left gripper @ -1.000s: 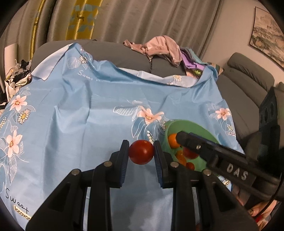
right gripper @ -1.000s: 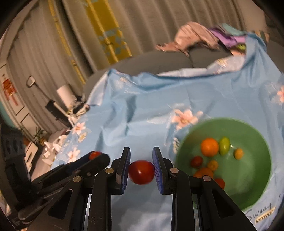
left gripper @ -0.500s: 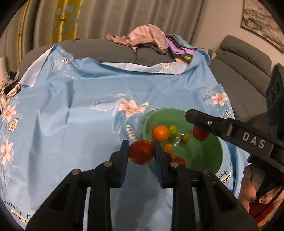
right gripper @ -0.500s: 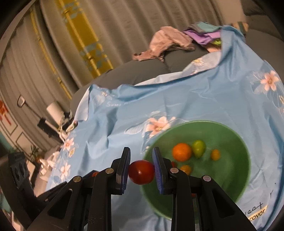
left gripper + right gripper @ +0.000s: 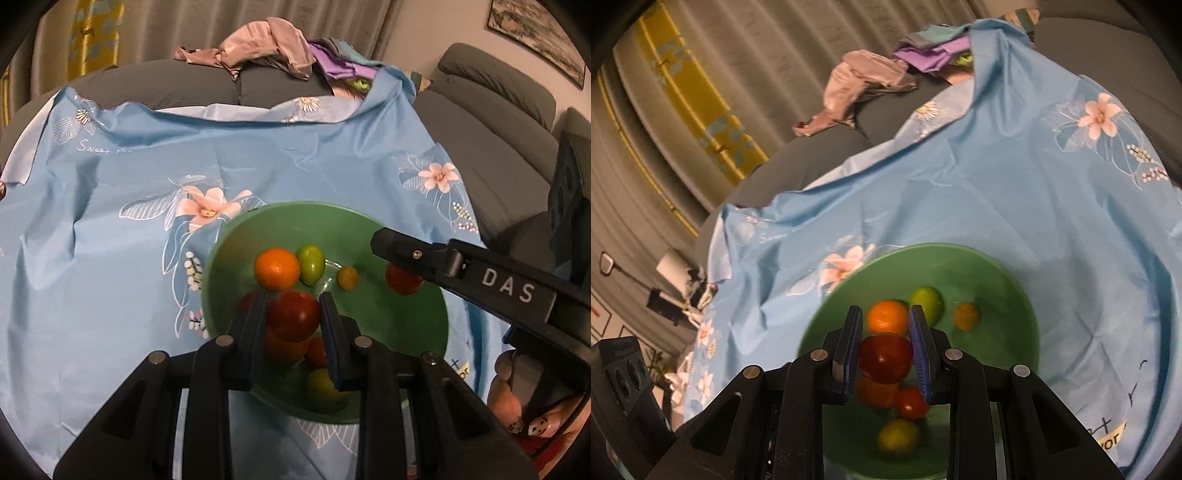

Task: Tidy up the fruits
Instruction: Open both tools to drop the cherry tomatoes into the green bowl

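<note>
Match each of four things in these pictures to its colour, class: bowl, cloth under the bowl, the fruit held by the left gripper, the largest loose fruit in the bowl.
Things:
1. bowl
2. cloth
3. tomato in the left gripper
4. mandarin

Colours:
a. orange
b. light blue with flowers
c. green
d. red

Pairs: 1-c, 2-b, 3-d, 4-a

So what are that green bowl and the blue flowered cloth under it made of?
The round green bowl looks like smooth matte plastic or melamine: even colour, soft sheen. The light blue flowered cloth seems thin, slightly glossy synthetic fabric; it holds sharp creases and wrinkles.
</note>
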`<state>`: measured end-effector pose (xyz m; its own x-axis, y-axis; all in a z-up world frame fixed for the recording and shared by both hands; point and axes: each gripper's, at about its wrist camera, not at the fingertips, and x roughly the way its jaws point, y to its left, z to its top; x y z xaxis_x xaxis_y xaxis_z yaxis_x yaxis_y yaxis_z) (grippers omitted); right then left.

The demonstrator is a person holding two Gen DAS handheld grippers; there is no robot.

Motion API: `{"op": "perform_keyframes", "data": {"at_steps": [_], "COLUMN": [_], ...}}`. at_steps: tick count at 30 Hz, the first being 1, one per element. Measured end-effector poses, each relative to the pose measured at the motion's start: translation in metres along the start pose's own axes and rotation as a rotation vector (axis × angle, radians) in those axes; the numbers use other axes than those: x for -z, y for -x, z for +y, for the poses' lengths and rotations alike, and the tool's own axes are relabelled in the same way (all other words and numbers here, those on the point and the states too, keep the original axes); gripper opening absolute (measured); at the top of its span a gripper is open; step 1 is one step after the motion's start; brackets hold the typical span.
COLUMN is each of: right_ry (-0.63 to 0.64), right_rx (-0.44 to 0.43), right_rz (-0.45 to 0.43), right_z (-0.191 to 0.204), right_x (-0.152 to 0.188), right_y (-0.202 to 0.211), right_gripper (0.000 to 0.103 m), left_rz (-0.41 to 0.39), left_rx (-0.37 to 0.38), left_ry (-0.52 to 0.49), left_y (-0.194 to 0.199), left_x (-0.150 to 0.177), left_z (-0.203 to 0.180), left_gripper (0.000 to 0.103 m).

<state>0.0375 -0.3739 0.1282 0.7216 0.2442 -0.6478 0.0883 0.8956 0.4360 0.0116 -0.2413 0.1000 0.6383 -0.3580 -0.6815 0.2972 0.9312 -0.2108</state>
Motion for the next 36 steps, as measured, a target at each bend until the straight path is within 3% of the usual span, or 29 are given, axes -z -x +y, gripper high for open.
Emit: {"op": "perform_keyframes", "data": {"at_steps": [5, 15, 36], "right_ry": [-0.007, 0.004, 0.044], "right_rx": [0.062, 0.126, 0.189], "right_rz": [0.042, 0.069, 0.094], "right_z": [-0.008, -0.016, -0.012], "right_x": [0.001, 0.000, 0.001], "right_y": [-0.013, -0.021, -0.030], "right_gripper": [0.028, 0.028, 0.028], "left_rz": [0.055, 0.106, 0.099], "left_rx": [0.029, 0.015, 0.008], "left_ry": [0.031, 0.019, 0.023], "left_y": [-0.018, -0.036, -0.039], "left_x": [-0.003, 0.001, 0.000], "left_z": [0.001, -0.005, -0.002], "left_gripper": [0.028, 0.028, 0.028]}}
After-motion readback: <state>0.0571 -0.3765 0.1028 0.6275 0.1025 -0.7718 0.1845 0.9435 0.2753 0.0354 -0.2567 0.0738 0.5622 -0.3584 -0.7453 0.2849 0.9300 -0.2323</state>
